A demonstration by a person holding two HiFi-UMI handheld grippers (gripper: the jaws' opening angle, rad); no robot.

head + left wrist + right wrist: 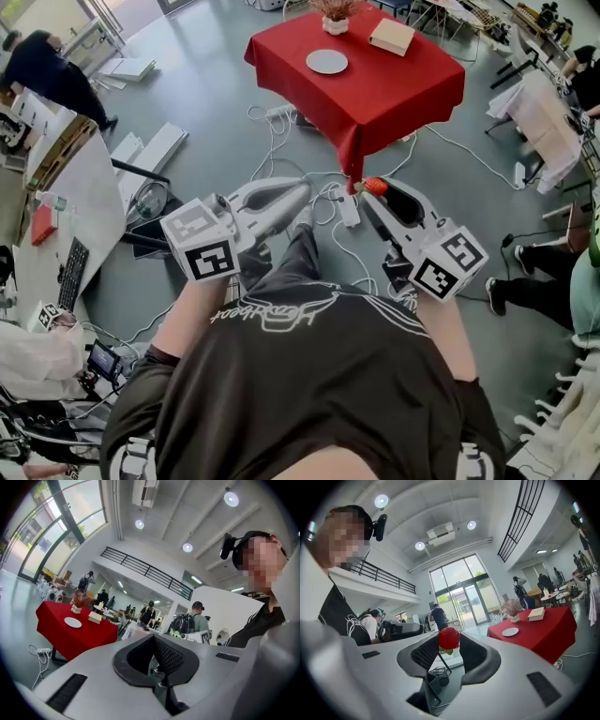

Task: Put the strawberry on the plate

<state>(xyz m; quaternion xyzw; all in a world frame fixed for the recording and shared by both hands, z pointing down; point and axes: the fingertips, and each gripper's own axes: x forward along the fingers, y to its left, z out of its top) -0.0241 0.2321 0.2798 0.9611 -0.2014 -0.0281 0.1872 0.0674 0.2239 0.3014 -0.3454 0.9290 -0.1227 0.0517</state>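
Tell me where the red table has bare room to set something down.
On the red table, the whole near half, from the plate and tan box to the front edge, is bare. The far edge is crowded: flower vase, box and plate sit close together.

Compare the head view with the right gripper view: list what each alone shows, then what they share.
Only the head view: the left claw and its marker cube. Only the right gripper view: the glass doors and the ceiling air conditioner. Both: the strawberry gripped in the right claw, and the red table with its empty white plate.
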